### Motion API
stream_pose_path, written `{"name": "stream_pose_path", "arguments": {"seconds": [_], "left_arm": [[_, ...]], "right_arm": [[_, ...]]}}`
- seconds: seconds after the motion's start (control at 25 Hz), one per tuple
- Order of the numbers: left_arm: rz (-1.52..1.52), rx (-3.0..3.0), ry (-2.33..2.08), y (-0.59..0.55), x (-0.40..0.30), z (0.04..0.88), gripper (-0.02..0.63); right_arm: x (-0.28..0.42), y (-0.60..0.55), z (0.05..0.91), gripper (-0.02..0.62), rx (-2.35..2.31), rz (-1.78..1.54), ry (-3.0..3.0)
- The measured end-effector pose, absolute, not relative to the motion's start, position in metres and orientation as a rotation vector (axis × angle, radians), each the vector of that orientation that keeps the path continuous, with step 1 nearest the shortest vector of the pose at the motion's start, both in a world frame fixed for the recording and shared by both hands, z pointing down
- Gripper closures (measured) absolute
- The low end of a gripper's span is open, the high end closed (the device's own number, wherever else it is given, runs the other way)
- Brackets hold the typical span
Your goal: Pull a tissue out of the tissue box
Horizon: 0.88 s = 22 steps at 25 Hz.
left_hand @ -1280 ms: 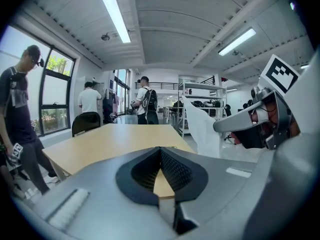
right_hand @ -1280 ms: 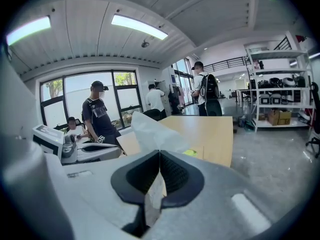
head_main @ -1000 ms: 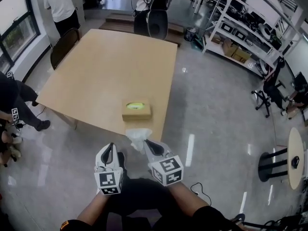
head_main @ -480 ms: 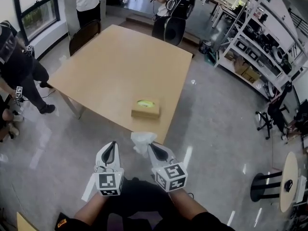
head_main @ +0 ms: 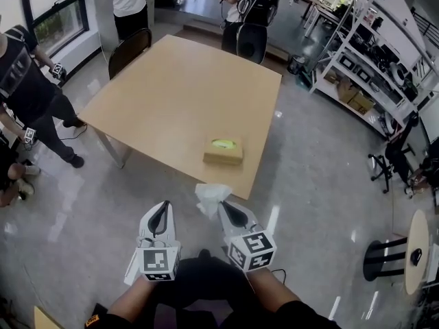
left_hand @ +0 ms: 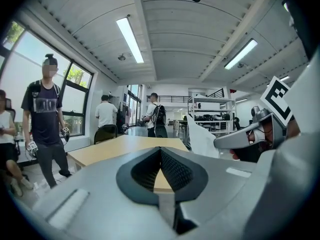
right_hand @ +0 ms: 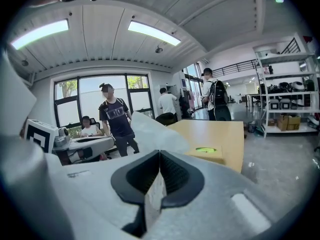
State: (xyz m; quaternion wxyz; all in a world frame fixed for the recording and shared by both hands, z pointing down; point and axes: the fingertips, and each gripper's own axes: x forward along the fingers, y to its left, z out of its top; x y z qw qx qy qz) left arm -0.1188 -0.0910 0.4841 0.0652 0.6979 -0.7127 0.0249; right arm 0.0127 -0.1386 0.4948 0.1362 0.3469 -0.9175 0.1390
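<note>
While our right gripper (head_main: 225, 211) is pinched shut on the white tissue (head_main: 211, 196), the tissue is out of the tissue box (head_main: 223, 150) and hangs in the air in front of us, well apart from the box. We think the pull is done, so the main thing that could go wrong now is a drop. Only a small bit of tissue sits between the jaws. Tissue is thin and soft, so a quick swing could make it slip out or tear. Our left gripper (head_main: 163, 208) is closed with nothing in it. It is just beside the right one, so a bump between the two could knock the tissue loose. The box lies flat on the wooden table (head_main: 171, 88), near the edge that faces us. If we reached back and pushed it, it could slide off that edge. We stand off the table, with bare shiny floor (head_main: 302, 177) between us and it, so we have room to move our hands. A person (head_main: 27, 91) stands to the left, more people are past the far side of the table, and shelves (head_main: 370, 60) are on the right, all well apart from us. A thin cable (head_main: 282, 274) lies on the floor near our feet, and we could trip on it if we stepped that way.
</note>
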Motion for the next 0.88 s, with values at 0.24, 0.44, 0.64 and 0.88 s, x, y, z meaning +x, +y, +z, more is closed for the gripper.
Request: {"name": "stream_pose_path", "arguments": {"seconds": [0.24,0.44,0.64,0.88], "left_arm": [[0.076,2.16,-2.095,-0.057,-0.147,0.489,0.588],[0.09,2.181,-2.043,-0.038,-0.159,0.493,0.588],[0.108,2.214,-1.959,-0.032,-0.135,0.503,0.588],[0.108,2.257,-1.918,-0.04,-0.134,0.495,0.588]], "right_arm": [[-0.013,-0.098,0.493,0.595,1.055,0.401,-2.625],[-0.022,-0.066,0.498,0.595,1.088,0.436,-2.604],[-0.003,-0.05,0.507,0.595,1.123,0.474,-2.563],[-0.002,-0.047,0.495,0.595,1.154,0.479,-2.552]]}}
